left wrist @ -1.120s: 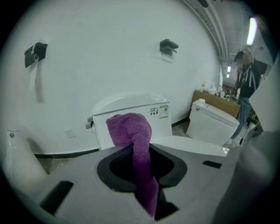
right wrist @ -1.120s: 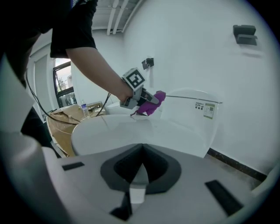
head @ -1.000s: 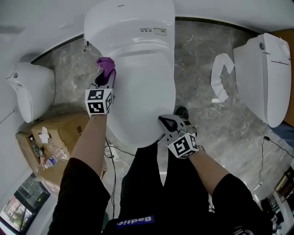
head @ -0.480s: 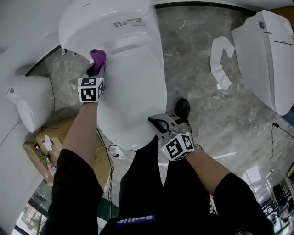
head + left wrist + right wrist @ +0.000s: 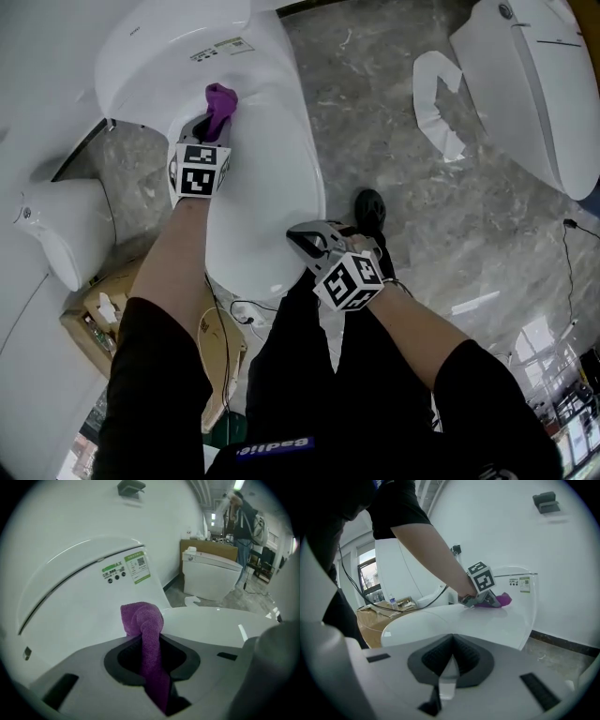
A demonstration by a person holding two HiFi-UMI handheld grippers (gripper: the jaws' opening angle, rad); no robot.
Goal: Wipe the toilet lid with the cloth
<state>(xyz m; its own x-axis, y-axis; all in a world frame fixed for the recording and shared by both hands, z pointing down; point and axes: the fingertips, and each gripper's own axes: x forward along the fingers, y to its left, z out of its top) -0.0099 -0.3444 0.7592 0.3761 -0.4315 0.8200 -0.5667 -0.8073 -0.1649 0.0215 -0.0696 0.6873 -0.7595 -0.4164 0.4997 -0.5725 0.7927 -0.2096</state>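
Grey marbled floor [image 5: 375,141] with a white toilet at far left, its closed toilet lid [image 5: 267,206] facing up. Left gripper [image 5: 214,124]: at the far end of the lid, close to the labelled tank [image 5: 178,47], jaws clamped on a purple cloth [image 5: 221,97]. The cloth bunches beyond the fingertips and rests on the lid. Right gripper [image 5: 298,236]: at the lid's near right edge, jaws drawn together with nothing between them. At far right stands a second toilet [image 5: 530,84], and a loose white seat ring [image 5: 433,98] lies on the floor beside it. A cardboard box [image 5: 89,323] sits at near left.
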